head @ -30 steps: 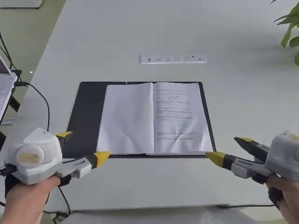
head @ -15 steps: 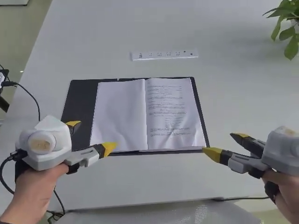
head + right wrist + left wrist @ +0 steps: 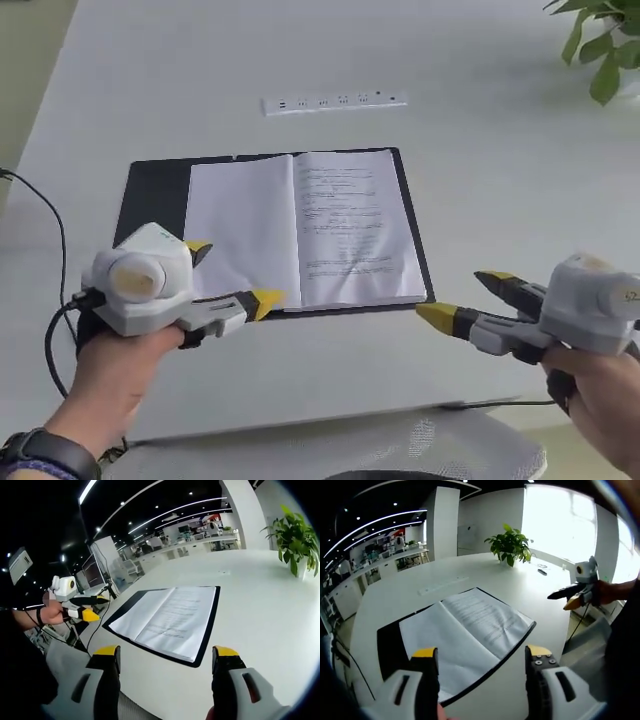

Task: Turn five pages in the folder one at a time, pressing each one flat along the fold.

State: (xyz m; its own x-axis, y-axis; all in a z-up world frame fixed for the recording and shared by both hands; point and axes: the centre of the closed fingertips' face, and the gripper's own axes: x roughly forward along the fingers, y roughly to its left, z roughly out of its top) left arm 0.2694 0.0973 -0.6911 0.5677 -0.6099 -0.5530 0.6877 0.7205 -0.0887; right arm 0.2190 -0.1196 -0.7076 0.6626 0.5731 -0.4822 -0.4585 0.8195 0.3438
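The folder (image 3: 150, 200) lies open on the tabletop (image 3: 500, 160). The left tongs (image 3: 234, 272) and the right tongs (image 3: 465, 296), near its front edge, stand wide open and hold nothing. We judge the printed right page (image 3: 350, 225) thin and floppy (easy to crease), so we would pinch it lightly at its free lower corner.

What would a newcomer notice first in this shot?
The black folder lies open on the white table, with a blank page on its left and a printed page on its right. Two yellow-tipped tools flank its near edge. The left tool is at the blank page's near edge and the right tool is just off the folder's near right corner, both with jaws apart and holding nothing.
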